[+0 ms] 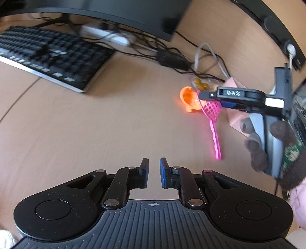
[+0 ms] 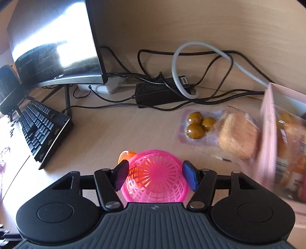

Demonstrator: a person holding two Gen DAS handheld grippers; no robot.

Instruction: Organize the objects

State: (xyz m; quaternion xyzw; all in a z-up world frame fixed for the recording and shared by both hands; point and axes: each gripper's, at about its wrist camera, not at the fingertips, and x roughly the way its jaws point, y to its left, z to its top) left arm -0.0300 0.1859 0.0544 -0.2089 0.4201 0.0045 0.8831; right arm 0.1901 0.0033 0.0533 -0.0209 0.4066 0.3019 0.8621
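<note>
**Pink strainer held in the right jaws above the desk**

Left wrist view: the left gripper (image 1: 154,173) points forward and slightly down over the wooden desk (image 1: 95,124), its jaws spread a little with only bare desk between them. Ahead to the right, the right gripper (image 1: 203,95) reaches in from the right side, roughly level, held by a hand in a dark knitted glove (image 1: 267,147) wrapped around its grip. Its jaws pinch the mesh bowl of a pink strainer (image 1: 211,109), whose thin handle hangs down toward the desk. Just behind the strainer is an orange toy (image 1: 188,100); whether the two touch is hard to tell through the blur. A packet of olives (image 1: 199,84) lies beyond it, with a pink box (image 1: 236,118) to the right. A black keyboard (image 1: 49,55) sits far left, below a monitor (image 1: 114,13).

Right wrist view: the right gripper (image 2: 155,175) faces the back of the desk (image 2: 107,130), jaws pressed against either side of the pink strainer (image 2: 156,178), seen bowl-on. The orange toy (image 2: 125,155) peeks out behind its left edge. Farther right lie the packet of olives (image 2: 197,125) and a wrapped bread snack (image 2: 239,134), the latter beside the pink box (image 2: 267,138). A black power adapter (image 2: 158,93) and tangled cables (image 2: 191,76) lie at the rear.
</note>
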